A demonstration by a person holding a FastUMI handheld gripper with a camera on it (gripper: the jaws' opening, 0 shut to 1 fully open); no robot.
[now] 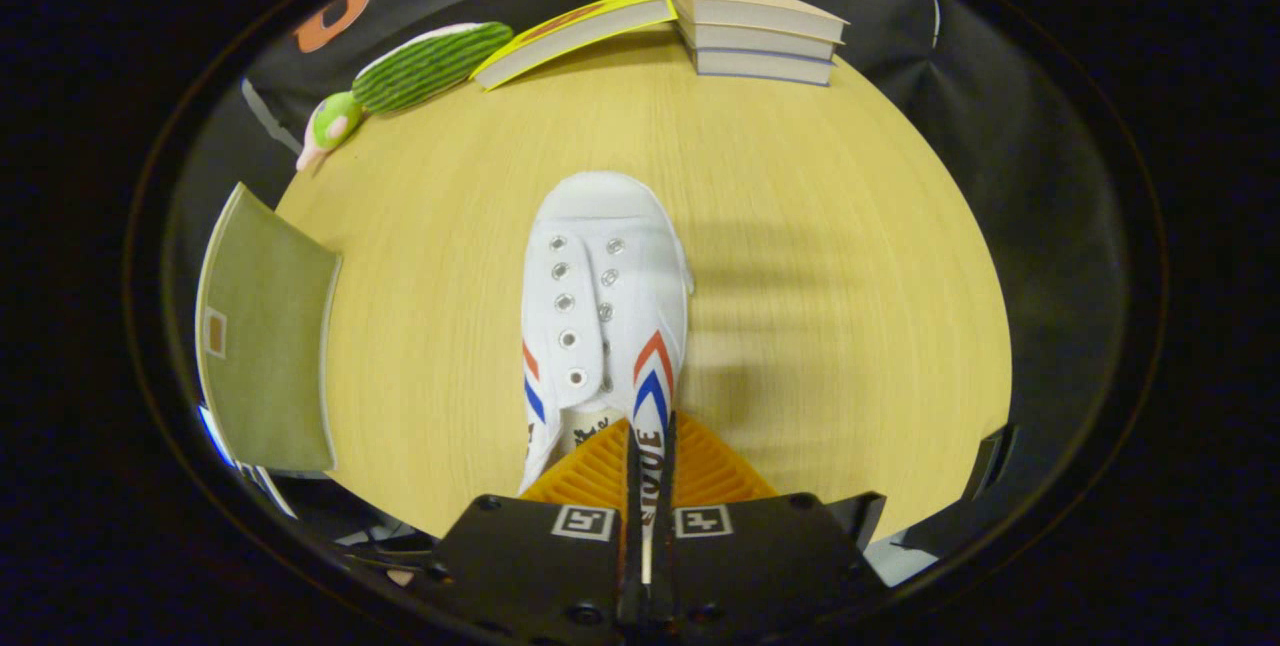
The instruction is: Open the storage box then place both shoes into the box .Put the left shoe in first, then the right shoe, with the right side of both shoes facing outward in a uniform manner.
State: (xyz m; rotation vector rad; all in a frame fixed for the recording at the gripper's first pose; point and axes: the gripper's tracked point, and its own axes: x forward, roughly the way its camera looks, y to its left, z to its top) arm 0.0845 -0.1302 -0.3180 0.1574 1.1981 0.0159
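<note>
A white canvas shoe (600,296) with red and blue chevrons on its sides hangs over the wooden table (820,256), toe pointing away from me. My gripper (650,441) is shut on the shoe's right side wall near the collar, both fingers pressing the thin canvas between them. The olive-green storage box (265,336) stands off to the left of the shoe at the table's edge, showing one flat side with a small label.
At the far side of the table lie a stack of three books (760,36), a yellow book (575,31) leaning beside them, and a green plush toy (415,71) further left. Bare wood stretches to the right of the shoe.
</note>
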